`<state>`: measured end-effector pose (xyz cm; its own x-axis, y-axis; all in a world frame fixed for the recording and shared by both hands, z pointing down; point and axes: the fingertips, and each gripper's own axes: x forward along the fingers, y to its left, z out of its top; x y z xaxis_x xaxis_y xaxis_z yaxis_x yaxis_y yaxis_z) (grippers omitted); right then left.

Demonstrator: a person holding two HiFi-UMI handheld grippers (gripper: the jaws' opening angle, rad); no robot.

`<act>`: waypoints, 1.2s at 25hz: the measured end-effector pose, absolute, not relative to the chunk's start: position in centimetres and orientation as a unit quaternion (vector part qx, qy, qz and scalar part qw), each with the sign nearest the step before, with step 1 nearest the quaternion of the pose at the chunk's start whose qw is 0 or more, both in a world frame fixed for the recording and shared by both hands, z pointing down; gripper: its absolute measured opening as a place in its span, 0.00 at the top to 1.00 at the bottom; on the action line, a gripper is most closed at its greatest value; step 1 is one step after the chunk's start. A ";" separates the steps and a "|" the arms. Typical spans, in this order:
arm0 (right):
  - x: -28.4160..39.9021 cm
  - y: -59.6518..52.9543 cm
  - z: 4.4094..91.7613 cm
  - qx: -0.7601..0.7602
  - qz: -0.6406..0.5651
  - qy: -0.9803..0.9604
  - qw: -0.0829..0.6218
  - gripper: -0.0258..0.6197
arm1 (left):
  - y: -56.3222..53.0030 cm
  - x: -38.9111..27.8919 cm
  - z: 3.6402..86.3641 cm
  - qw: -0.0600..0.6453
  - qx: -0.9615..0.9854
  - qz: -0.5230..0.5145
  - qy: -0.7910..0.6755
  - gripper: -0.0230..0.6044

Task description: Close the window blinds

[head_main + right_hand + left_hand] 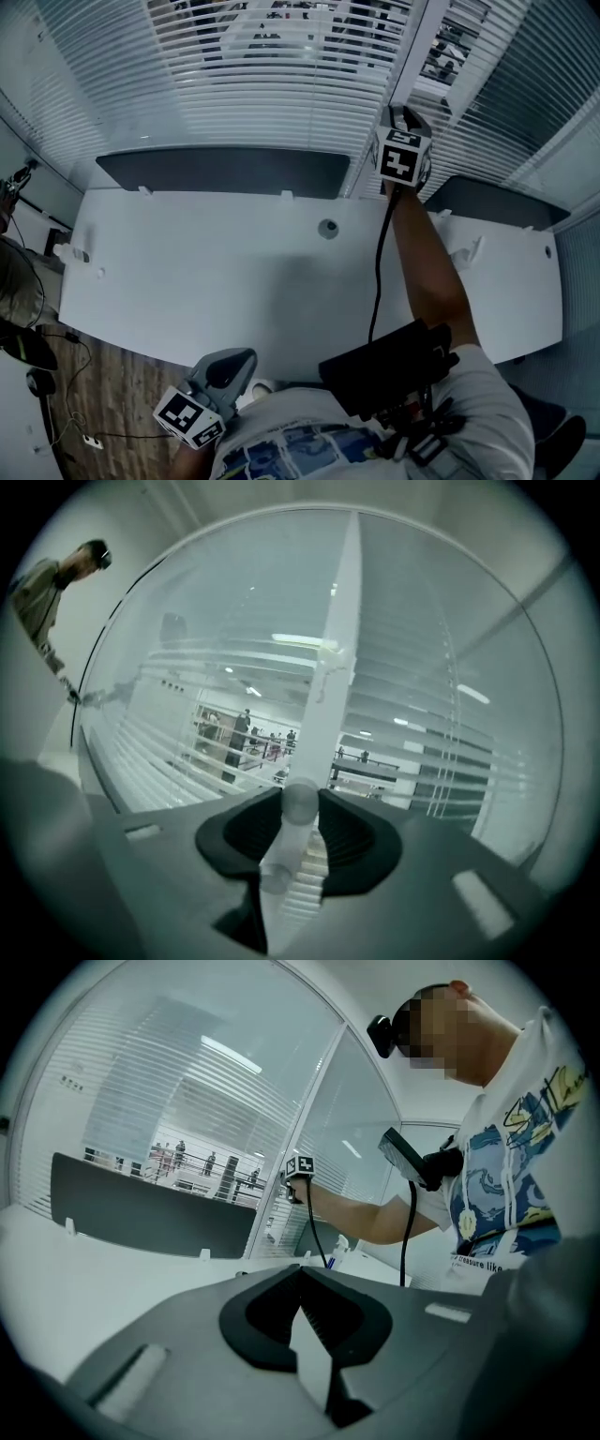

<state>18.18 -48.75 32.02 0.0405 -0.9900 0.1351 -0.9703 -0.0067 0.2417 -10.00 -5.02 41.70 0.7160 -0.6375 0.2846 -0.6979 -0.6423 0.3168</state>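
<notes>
tilt wand (302, 803) before blinds (281, 94), dark panel (225, 172)

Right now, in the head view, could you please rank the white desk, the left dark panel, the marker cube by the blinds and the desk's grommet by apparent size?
1. white desk
2. left dark panel
3. marker cube, though raised nearer the camera
4. grommet

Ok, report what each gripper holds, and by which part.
Right gripper grips the clear tilt wand near its rounded end. Left gripper: shut, nothing held.
</notes>
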 end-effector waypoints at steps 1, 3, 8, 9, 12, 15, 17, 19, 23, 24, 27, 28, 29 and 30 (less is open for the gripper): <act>18.0 -48.7 31.9 0.706 -0.060 -0.687 0.162 0.77 | -5.0 -10.0 41.7 0.206 0.903 0.073 -0.369 0.96; 17.9 -48.7 31.9 0.699 -0.118 -0.670 0.221 0.77 | -5.0 -10.0 41.7 0.206 0.904 0.073 -0.368 0.96; 17.6 -49.0 32.5 0.674 -0.230 -0.625 0.319 0.77 | -5.1 -9.9 41.8 0.206 0.906 0.071 -0.364 0.96; 17.6 -49.0 32.6 0.669 -0.246 -0.617 0.333 0.77 | -5.1 -9.9 41.8 0.206 0.906 0.071 -0.364 0.96; 17.7 -49.2 32.8 0.654 -0.294 -0.589 0.374 0.77 | -5.2 -9.8 41.8 0.207 0.906 0.072 -0.362 0.96; 17.6 -49.3 32.9 0.649 -0.306 -0.583 0.382 0.77 | -5.3 -9.8 41.8 0.207 0.906 0.071 -0.362 0.96; 17.6 -49.2 32.8 0.658 -0.293 -0.593 0.361 0.77 | -5.3 -9.7 41.8 0.207 0.907 0.072 -0.361 0.96; 17.7 -48.9 32.7 0.671 -0.264 -0.615 0.319 0.77 | -5.2 -9.5 41.8 0.206 0.907 0.073 -0.360 0.96; 18.2 -48.3 32.4 0.689 -0.133 -0.686 0.194 0.74 | -5.2 -9.4 41.7 0.207 0.907 0.075 -0.360 0.96; 18.3 -48.3 32.4 0.689 -0.094 -0.702 0.158 0.74 | -5.2 -9.4 41.7 0.207 0.907 0.075 -0.359 0.96; 18.6 -48.4 32.4 0.677 0.021 -0.734 0.050 0.73 | -5.1 -9.3 41.8 0.206 0.907 0.077 -0.359 0.96; 18.7 -48.4 32.2 0.673 0.049 -0.737 0.022 0.73 | -5.0 -9.2 41.8 0.205 0.907 0.077 -0.358 0.96; 18.8 -48.3 32.1 0.670 0.074 -0.738 -0.003 0.73 | -5.0 -9.2 41.8 0.205 0.908 0.078 -0.358 0.96; 18.9 -48.3 31.9 0.667 0.097 -0.738 -0.025 0.73 | -4.9 -9.1 41.8 0.204 0.908 0.078 -0.359 0.96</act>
<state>18.93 -48.30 31.90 -0.1087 -0.9897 0.0927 -0.9802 0.0912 -0.1758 -9.14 -4.94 41.81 0.7307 -0.6192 0.2874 -0.6826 -0.6597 0.3142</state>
